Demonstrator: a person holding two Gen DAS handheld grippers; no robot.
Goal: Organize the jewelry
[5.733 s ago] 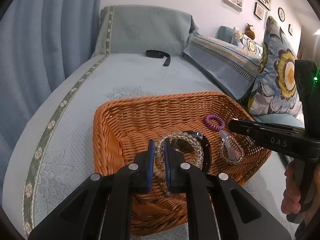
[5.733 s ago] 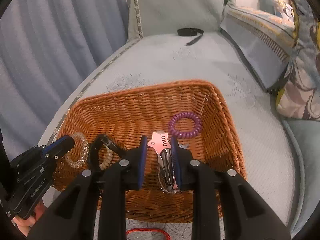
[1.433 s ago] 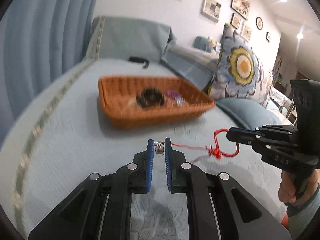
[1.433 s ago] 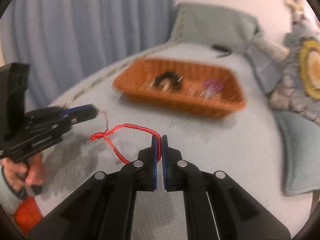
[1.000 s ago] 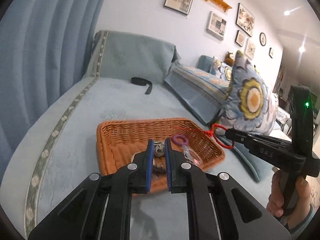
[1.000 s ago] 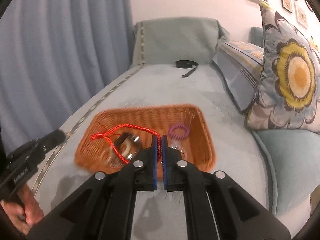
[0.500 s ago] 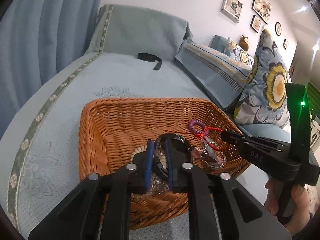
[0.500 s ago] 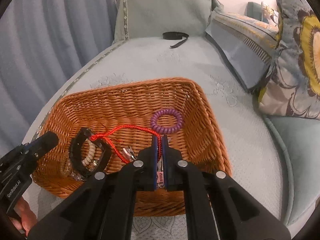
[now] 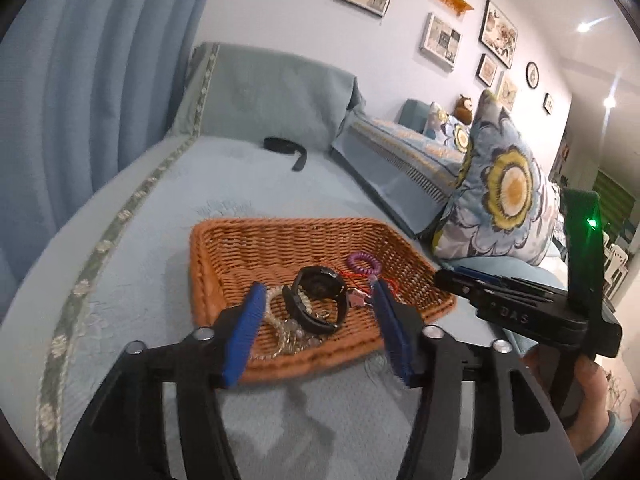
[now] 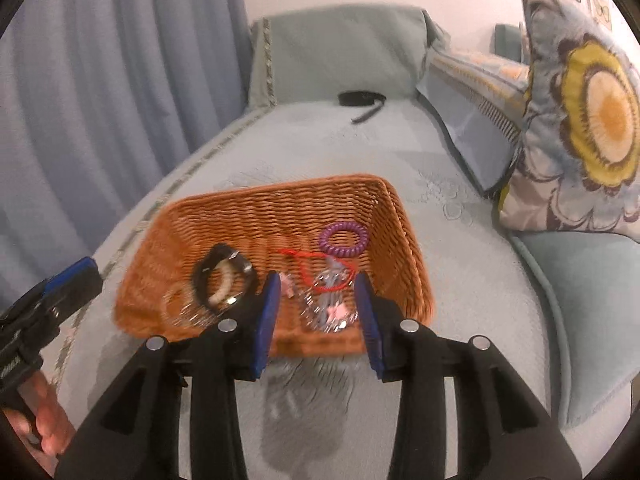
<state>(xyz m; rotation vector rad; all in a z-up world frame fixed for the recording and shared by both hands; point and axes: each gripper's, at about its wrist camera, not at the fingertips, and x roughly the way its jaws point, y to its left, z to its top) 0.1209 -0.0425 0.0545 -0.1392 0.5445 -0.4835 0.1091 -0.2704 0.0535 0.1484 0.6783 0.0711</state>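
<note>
Both tongs opening, nothing between jaws: left gripper (image 9: 318,332), right gripper (image 10: 316,312). Red cord (image 10: 316,268) lies in basket (image 10: 408,240) (with 1 watch (image 9: 316,300)). Risk: cord may snag a jaw on withdrawal.

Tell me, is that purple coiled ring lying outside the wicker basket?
No, the purple coiled ring lies inside the wicker basket, on its woven floor near the far right corner, beside the red cord.
</note>
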